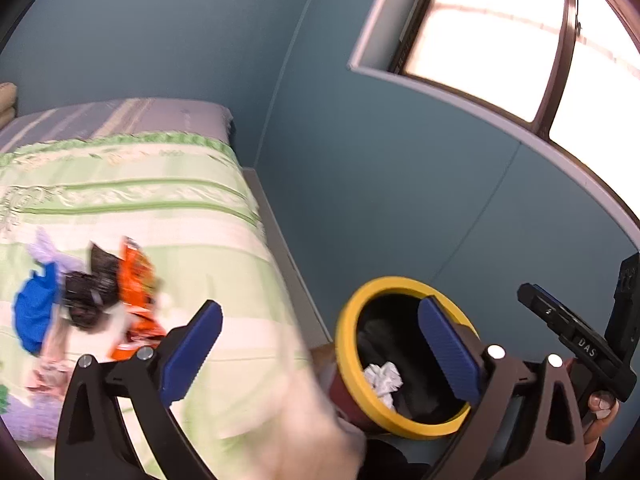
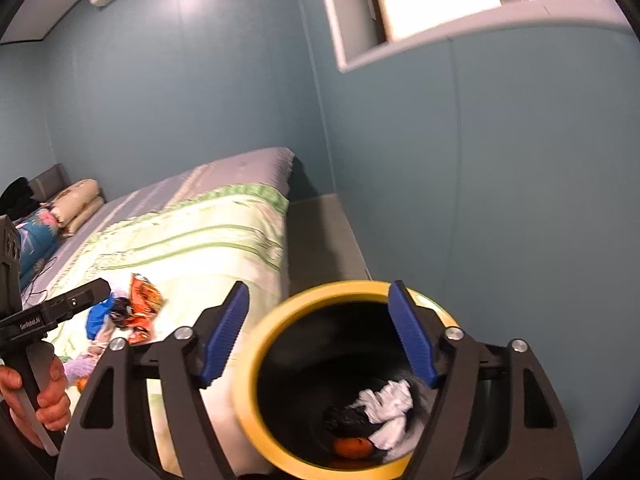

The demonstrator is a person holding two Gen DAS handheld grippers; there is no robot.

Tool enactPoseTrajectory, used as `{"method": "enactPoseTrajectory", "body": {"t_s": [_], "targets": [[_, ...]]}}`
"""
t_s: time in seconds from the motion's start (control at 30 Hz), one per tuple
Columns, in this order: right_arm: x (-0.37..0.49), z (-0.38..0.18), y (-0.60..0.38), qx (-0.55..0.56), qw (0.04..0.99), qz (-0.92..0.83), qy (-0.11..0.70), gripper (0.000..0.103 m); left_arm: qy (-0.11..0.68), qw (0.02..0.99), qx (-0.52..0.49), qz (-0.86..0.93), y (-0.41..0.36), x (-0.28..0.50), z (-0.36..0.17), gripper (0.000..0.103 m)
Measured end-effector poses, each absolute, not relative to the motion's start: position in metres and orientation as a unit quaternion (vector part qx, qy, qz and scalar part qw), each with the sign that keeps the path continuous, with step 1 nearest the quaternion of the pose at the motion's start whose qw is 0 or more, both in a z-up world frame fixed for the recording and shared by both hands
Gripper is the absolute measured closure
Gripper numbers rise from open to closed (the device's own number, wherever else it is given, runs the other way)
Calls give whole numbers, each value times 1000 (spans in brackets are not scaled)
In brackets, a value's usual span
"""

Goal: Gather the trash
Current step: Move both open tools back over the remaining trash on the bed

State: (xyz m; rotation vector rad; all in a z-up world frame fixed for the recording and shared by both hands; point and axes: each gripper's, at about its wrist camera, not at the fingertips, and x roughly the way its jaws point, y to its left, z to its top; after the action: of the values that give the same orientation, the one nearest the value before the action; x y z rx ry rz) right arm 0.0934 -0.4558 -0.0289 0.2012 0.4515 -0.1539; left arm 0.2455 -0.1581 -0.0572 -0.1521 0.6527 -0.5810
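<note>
Blue walls [image 2: 180, 100] stood all around the room, and a bright window [image 1: 500, 32] sat high up on the right. Against the far wall was a bed [image 2: 240, 184] with a green and white striped blanket [image 1: 160, 200] on top. Pillows [image 2: 76, 200] lay at the far left end of the bed.

Beside the bed, on the right, stood a trash bin [image 2: 256, 360] with a yellow rim and a dark inside. At the bottom of it lay a crumpled white paper [image 2: 390, 404], something black, and something orange and round.

More trash was still on the blanket, in a small pile [image 1: 88, 300] on the left. It had an orange snack wrapper [image 1: 136, 276], a blue bit [image 1: 34, 312], a black bit and some light purple bits. The pile looked blurry.

The left gripper [image 1: 320, 352] hung over the edge of the bed and the bin. Its blue jaws were spread very wide, with nothing between them. The right gripper [image 2: 320, 336] hung over the mouth of the bin. Its jaws were apart too and held nothing; the bin's rim only showed behind them.

A person's hand [image 2: 48, 396] held the left gripper's handle at the near left of the right wrist view.
</note>
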Motion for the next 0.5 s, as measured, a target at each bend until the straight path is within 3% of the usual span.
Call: {"method": "enactPoseTrajectory", "body": {"t_s": [0.5], "targets": [[119,0,-354,55,977,20,207,27,274,943,-67,-179,-22,219,-29,8]]}}
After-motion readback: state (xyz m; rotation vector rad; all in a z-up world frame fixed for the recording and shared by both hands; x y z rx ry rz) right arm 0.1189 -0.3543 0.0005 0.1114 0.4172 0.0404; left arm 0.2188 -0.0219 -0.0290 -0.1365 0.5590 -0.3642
